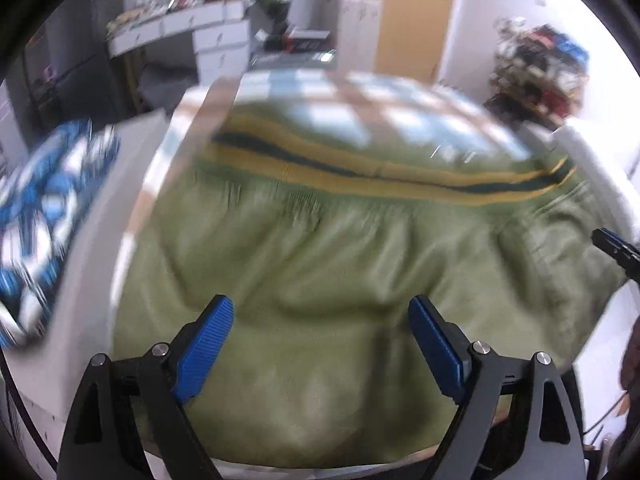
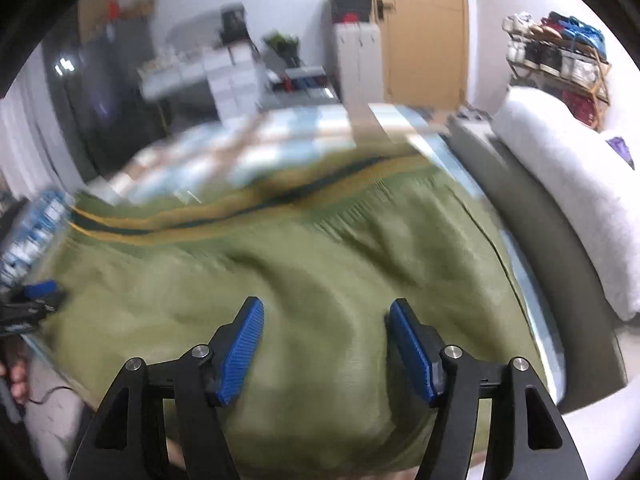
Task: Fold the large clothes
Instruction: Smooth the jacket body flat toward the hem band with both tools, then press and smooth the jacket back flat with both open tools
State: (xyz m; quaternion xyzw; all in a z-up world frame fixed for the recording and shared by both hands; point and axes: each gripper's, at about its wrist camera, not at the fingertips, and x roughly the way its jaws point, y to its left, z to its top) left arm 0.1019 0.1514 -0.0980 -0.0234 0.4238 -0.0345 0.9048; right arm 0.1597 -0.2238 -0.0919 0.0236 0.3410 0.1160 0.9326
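Both grippers, left gripper [image 1: 322, 336] and right gripper [image 2: 326, 340], hover spread wide with nothing in them over the olive green jacket [image 1: 320, 248], which lies flat across the checked bedspread [image 1: 400, 116], probably lining up for the next fold.

Each tool, left tool [image 1: 322, 308] and right tool [image 2: 326, 310], has black angular arms with triangular cut-outs, silver round screws at the pivots, and ribbed blue pads [image 1: 206, 348]; blur perhaps hides finer markings.
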